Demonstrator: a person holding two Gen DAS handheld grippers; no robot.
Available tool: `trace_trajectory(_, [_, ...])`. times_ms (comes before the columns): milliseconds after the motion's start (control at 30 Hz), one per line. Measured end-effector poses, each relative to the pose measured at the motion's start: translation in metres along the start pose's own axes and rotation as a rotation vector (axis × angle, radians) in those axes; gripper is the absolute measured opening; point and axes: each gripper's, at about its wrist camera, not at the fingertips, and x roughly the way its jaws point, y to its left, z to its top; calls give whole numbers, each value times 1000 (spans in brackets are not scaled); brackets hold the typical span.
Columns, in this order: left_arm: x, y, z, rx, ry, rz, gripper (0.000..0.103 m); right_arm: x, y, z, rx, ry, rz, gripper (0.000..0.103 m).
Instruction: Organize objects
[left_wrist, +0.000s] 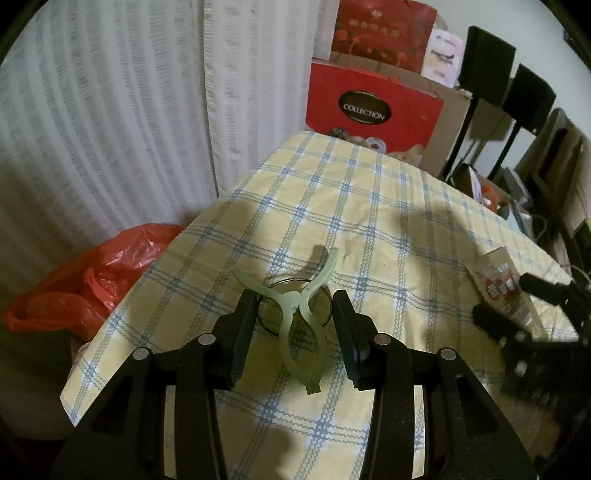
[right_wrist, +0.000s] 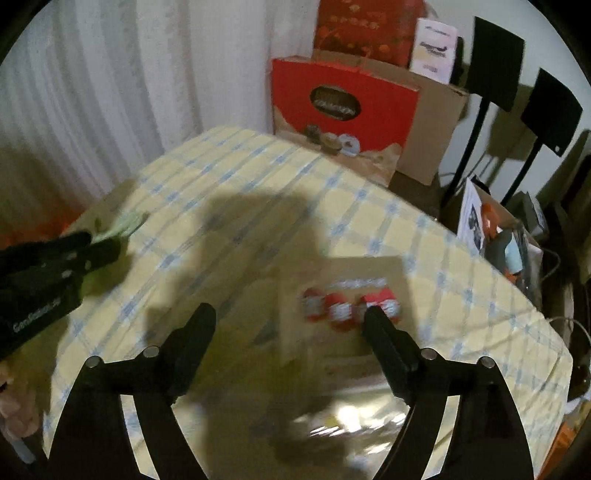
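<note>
A clear glass cup (left_wrist: 266, 320) stands on the yellow checked tablecloth (left_wrist: 332, 192), seen from above. A pale green clip (left_wrist: 295, 299) rests in its mouth, handles spread away from me. My left gripper (left_wrist: 295, 332) is shut on the cup, one finger against each side. In the right wrist view this gripper (right_wrist: 99, 243) shows at the left edge with the green clip (right_wrist: 122, 227) beyond it. My right gripper (right_wrist: 290, 312) stands wide open over a snack packet (right_wrist: 351, 306) with red print, which lies flat and blurred. From the left wrist view, the right gripper (left_wrist: 502, 297) hovers at the packet (left_wrist: 495, 269).
A red plastic bag (left_wrist: 74, 288) sits beside the table's left edge. Red gift boxes (left_wrist: 369, 107) and a cardboard box (left_wrist: 450, 122) stand behind the far edge. Black stands (right_wrist: 491, 74) and clutter crowd the right side. A white curtain (left_wrist: 110, 110) hangs at the back left.
</note>
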Motion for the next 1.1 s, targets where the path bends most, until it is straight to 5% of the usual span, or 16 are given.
trace_trajectory(100, [2, -2, -1, 11, -2, -1, 39, 11, -17, 0, 32, 64, -1, 91])
trace_trajectory(267, [2, -8, -2, 29, -6, -1, 39, 13, -20, -7, -17, 40, 25, 103])
trace_trajectory(433, [1, -12, -1, 40, -14, -2, 39, 14, -22, -10, -16, 28, 27, 103])
trace_trajectory(467, [0, -12, -1, 42, -15, -3, 39, 14, -22, -9, -10, 37, 25, 100])
trace_trajectory(567, [-2, -13, -1, 43, -19, -3, 39, 5, -14, -7, -6, 46, 24, 57])
trace_trajectory(933, [-8, -14, 0, 47, -31, -10, 39, -8, 3, -15, 35, 39, -44, 52])
trace_trajectory(967, [-9, -15, -1, 48, -32, -9, 39, -11, 3, -16, 38, 28, -50, 16])
trace_trajectory(1000, [-9, -15, -1, 48, -33, -9, 39, -17, 3, -17, 50, -3, -7, 3])
trace_trajectory(1100, [-10, -16, 0, 52, -33, -8, 39, -19, 0, -16, 82, 21, -12, 2])
